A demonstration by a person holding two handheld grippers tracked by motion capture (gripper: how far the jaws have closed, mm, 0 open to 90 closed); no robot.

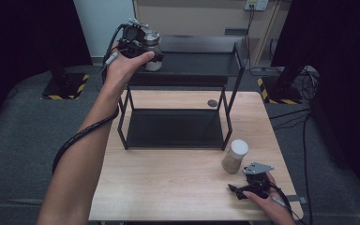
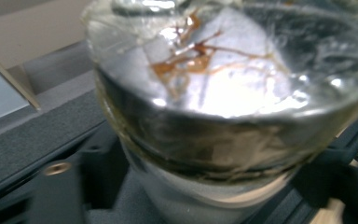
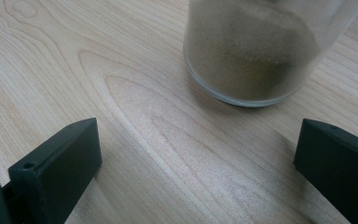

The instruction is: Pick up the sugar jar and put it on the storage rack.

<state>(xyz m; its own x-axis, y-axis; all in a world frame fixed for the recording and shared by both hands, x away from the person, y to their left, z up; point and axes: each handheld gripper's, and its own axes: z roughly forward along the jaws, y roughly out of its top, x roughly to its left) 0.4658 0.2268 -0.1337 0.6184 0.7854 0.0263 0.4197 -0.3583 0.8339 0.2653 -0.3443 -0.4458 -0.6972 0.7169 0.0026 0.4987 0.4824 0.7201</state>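
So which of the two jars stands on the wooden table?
The white-lidded jar of brown powder, just ahead of the right gripper; the other jar is on the rack's top shelf.

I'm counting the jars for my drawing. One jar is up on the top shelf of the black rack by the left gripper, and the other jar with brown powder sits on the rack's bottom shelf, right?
Not quite. The jar with brown powder stands on the wooden table, outside the black rack, near the right gripper. The high view shows this. The other jar is on the top shelf by the left gripper.
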